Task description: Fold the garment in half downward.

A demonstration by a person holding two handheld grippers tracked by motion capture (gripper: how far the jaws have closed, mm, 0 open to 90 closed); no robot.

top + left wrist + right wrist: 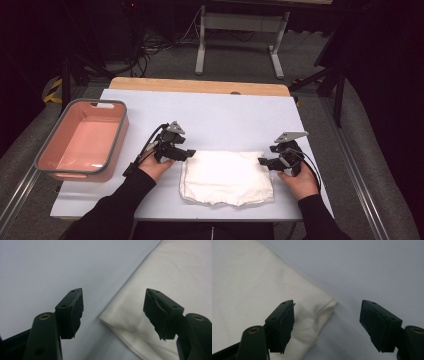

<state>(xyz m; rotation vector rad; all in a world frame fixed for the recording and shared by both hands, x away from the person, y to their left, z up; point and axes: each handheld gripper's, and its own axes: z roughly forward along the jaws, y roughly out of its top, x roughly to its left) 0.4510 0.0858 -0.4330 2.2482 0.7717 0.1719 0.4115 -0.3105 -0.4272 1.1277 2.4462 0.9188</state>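
I am working on the folded white cloth [227,176], which lies on the pale blue sheet [210,110] covering the desk, close to the near edge and about in the middle of it. The left gripper [189,154] stands at the far left corner of the cloth, and the right gripper [263,162] stands at its far right corner. Both have their jaws apart, at a medium width, and nothing is pressed between the pads.

In the left gripper view, the corner of the cloth [160,290] lies between and just beyond the two jaws, and the right jaw hangs above the fabric. In the right gripper view, the rounded corner of the cloth [262,295] is between the jaws too, a little nearer to the left one; there is a small wrinkle there.

I judge that the fold is laid down and the step now is to let go cleanly. To do it well, I should take both grippers away from the corners at the same time and lift slightly, so that no pad drags the top layer and opens the fold. The pink plastic bin with the grey rim [70,167] waits at the left edge of the desk, well apart from the cloth.
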